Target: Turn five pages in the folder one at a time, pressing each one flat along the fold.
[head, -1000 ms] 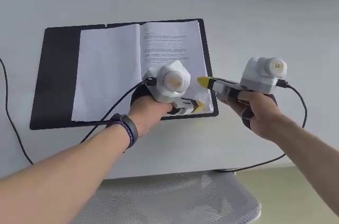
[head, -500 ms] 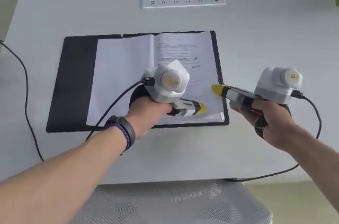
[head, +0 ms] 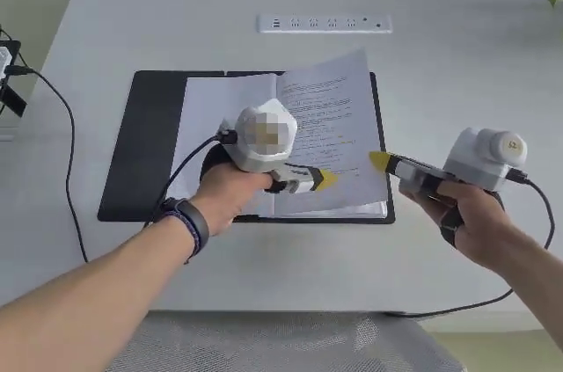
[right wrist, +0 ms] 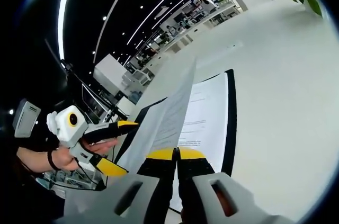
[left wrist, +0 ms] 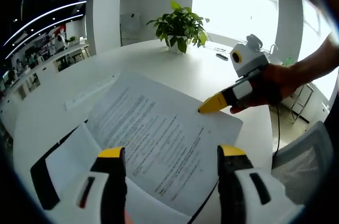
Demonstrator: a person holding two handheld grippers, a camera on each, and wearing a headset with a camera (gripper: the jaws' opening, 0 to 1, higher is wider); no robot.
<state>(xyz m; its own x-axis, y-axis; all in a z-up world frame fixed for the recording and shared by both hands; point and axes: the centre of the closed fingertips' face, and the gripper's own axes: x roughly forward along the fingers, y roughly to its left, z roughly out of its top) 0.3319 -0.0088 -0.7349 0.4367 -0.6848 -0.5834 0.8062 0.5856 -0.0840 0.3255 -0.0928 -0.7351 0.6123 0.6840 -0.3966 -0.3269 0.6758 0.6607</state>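
Toward the near edge of the table, spread at the left tongs, hovering over the open folder; pressed together at the right tongs, pinching the top page by its right edge; lifted now, flat a moment ago; likely a turn beginning, pressing yet to come.

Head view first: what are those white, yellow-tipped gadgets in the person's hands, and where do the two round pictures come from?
There is no robot here: a person holds a hand-operated gripper in each hand. The head view comes from a headset camera looking down at a white table. Each round picture comes from a camera riding on one gripper, looking along its two yellow-tipped jaws. On the table lie an open black folder of printed sheets and a power strip. The right gripper is shut, apparently pinching the edge of a lifted page. The left gripper, jaws open, hovers over that page.
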